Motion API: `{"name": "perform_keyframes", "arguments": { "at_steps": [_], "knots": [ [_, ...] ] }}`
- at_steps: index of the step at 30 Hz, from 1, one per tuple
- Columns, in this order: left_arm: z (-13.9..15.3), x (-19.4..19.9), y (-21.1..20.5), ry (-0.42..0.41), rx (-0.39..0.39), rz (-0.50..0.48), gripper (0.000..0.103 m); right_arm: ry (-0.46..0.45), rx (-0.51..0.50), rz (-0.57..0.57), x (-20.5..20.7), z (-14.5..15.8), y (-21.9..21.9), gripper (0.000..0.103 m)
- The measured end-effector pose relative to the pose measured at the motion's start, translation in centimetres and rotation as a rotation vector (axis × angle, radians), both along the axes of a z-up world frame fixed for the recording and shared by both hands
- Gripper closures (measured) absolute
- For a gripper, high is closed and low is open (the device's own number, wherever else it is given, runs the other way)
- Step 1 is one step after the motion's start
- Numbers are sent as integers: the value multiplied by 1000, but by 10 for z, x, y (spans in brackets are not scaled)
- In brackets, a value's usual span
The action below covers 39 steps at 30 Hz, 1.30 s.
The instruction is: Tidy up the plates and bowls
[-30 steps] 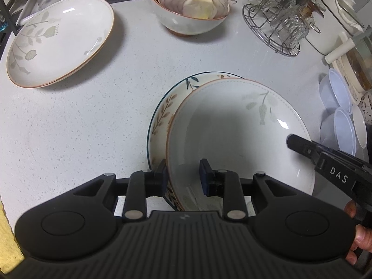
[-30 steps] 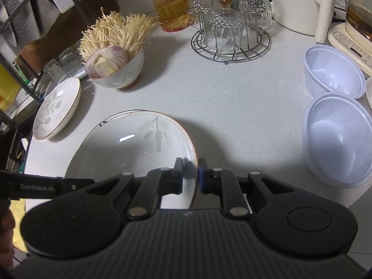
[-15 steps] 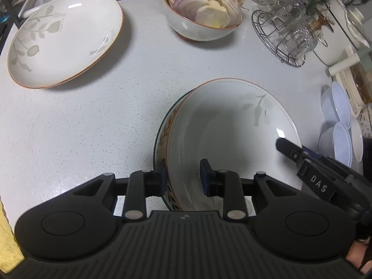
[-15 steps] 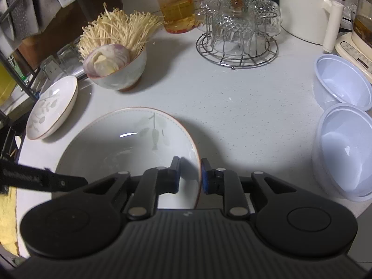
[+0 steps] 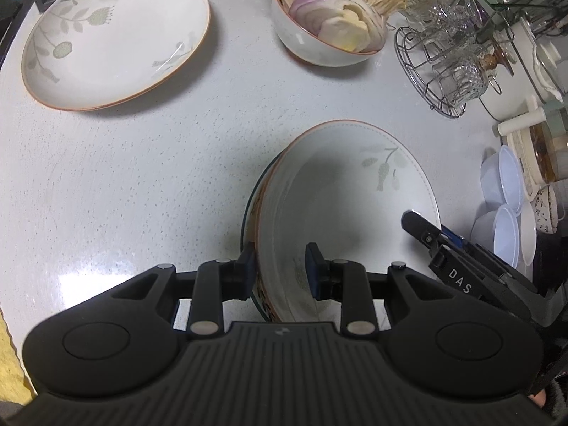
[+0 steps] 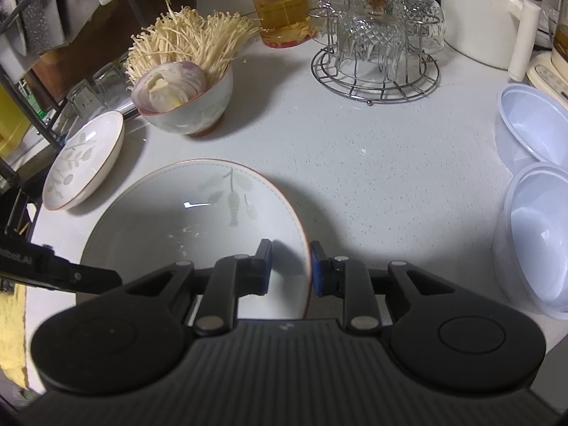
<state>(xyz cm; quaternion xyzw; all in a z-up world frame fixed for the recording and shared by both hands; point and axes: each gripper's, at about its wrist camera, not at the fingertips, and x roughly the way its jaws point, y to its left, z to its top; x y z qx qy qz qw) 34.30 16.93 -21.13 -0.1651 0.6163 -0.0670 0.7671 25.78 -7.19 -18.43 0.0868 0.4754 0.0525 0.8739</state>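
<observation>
White speckled countertop [image 5: 149,184] is filling both views, and many kitchen things are standing on it. Near the middle I am seeing a leaf-patterned plate [image 5: 348,191] with a thin orange rim, and it is sitting on top of a second plate with a dark rim [image 5: 248,220], of which only the left edge is showing. My left gripper [image 5: 280,269] is reaching over the near rim of this stack; its fingers are standing one on each side of both rims with a gap between, so I cannot tell if they are really pressing. My right gripper [image 6: 289,266] is straddling the right rim of the top plate, one finger inside and one outside, narrow but not visibly touching. In the left wrist view the right gripper is appearing at the right edge of the plate. Another leaf-patterned plate [image 5: 113,35] is lying alone at the far left, well apart from the stack. A ceramic bowl [image 6: 191,113] holding sliced onion and enoki mushrooms is standing behind, and a wire rack with crystal glasses [image 6: 376,56] is standing to its right. Two pale plastic bowls [image 6: 532,191] are resting at the right side.
</observation>
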Motion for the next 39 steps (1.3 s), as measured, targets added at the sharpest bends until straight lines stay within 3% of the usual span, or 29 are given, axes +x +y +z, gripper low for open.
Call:
{"name": "perform_keyframes", "arguments": {
  "at_steps": [13,18,34,39],
  "knots": [
    [21,-15,6,-40,26,24,71,2,-5,28,2,0,-1,78],
    [37,-20,1,-103,54,42,71,-6,5,12,-1,6,-5,79],
    [129,-59,-31,-352,101,35,71,-189,56,47,-31,96,-20,77],
    [150,-72,-40,-388,87,36,71,-260,85,54,-44,130,-31,77]
  ]
}}
